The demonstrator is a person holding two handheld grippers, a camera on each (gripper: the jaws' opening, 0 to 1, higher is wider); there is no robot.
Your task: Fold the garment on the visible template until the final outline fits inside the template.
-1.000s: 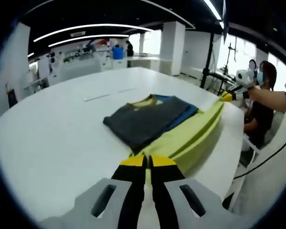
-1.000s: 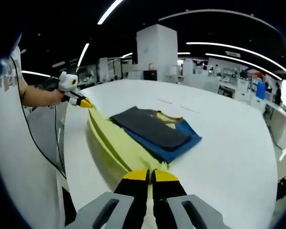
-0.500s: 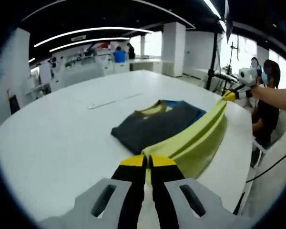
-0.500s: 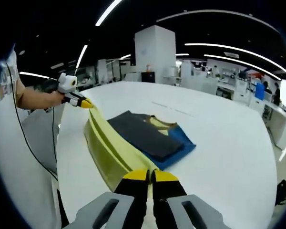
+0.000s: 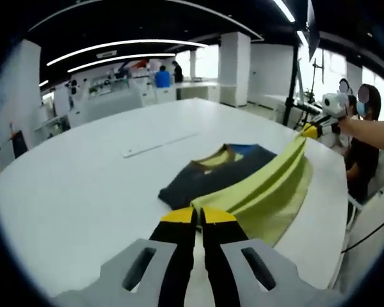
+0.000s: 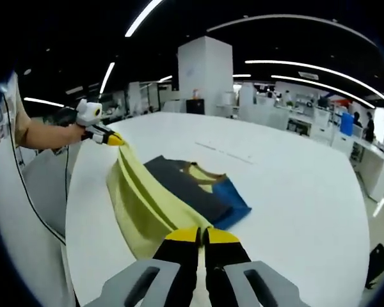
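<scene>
A garment with a yellow-green part [image 5: 269,185], a dark grey panel [image 5: 205,179] and a blue strip [image 5: 246,149] lies partly on the white table [image 5: 77,185]. My left gripper [image 5: 199,216] is shut on one end of the yellow-green edge. My right gripper [image 6: 201,235] is shut on the other end, and it comes into the left gripper view as a yellow-tipped tool [image 5: 309,130] at the right. The yellow-green edge [image 6: 144,198] is lifted and stretched taut between them above the dark grey panel [image 6: 185,185]. The left gripper [image 6: 113,139] comes into the right gripper view at the left.
A thin pale strip [image 5: 157,143] lies on the table beyond the garment. A person's forearm [image 6: 48,134] holds the other tool. A black cable [image 6: 35,198] hangs past the table edge. Desks, pillars and people stand far behind.
Both grippers have raised the yellow-green edge and carried it farther over the dark grey panel. Less of the blue strip shows now.
</scene>
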